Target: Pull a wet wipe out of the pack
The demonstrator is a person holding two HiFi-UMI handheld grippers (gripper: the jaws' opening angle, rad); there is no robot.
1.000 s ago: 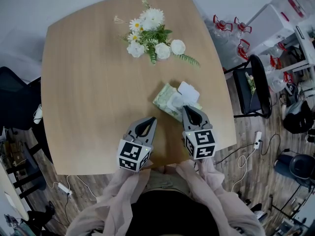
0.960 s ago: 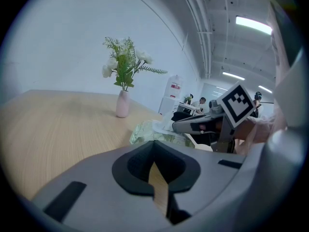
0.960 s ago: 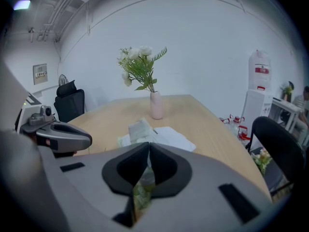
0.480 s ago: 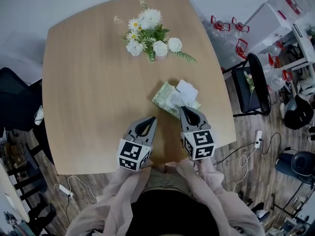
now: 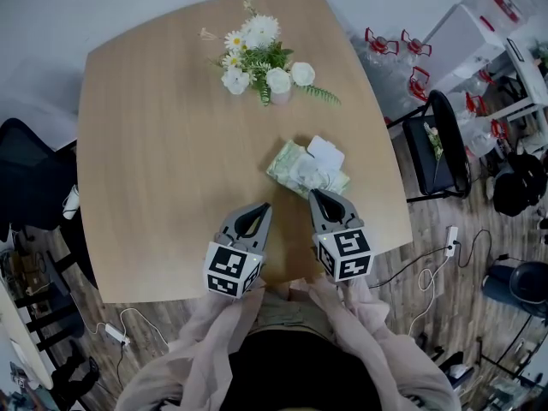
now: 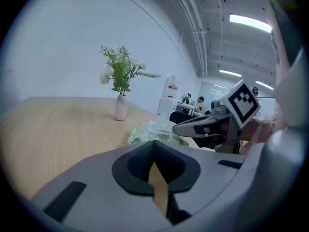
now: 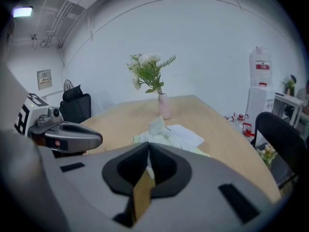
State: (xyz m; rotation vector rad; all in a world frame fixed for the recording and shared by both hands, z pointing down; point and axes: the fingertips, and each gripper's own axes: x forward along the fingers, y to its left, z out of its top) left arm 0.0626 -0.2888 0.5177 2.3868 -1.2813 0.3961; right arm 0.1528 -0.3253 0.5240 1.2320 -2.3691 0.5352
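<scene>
Head view, nearest first. Two pale pink sleeves (image 5: 205, 341) carry the tools over the table's near edge.

Left gripper (image 5: 264, 207), grey with a black-and-white marker cube. Its fingers are pressed together, and in its own view only wood shows through the slot behind them.

Right gripper (image 5: 313, 193), same make. Its fingers are pressed together at the pack's near edge, with a white sliver of wet wipe (image 7: 157, 125) caught in their seam. The rest of the wipe stands as a crumpled tuft just beyond the tips.

Soft pale green wipe pack (image 5: 291, 166). It lies flat near the table's right edge, long axis diagonal from far-left to near-right. Its white lid flap (image 5: 326, 151) is folded open toward the far right.

Light wooden table (image 5: 154, 144), rounded corners. Well beyond the pack stands a pink vase (image 5: 261, 62) of white flowers and green sprigs.

Room: wood-plank floor (image 5: 432, 221). To the right are a black chair (image 5: 445, 144), clear water bottles (image 5: 398, 45) with red handles and a white power strip (image 5: 449, 236) on its cable.

Gripper views only:
- the vase upright, seen from the side
- a white water dispenser (image 7: 260, 88) against a white wall
- ceiling strip lights (image 6: 248, 23)
- persons (image 6: 195, 101) at a distant desk

Head view alone gives the pack's full outline and the floor.
</scene>
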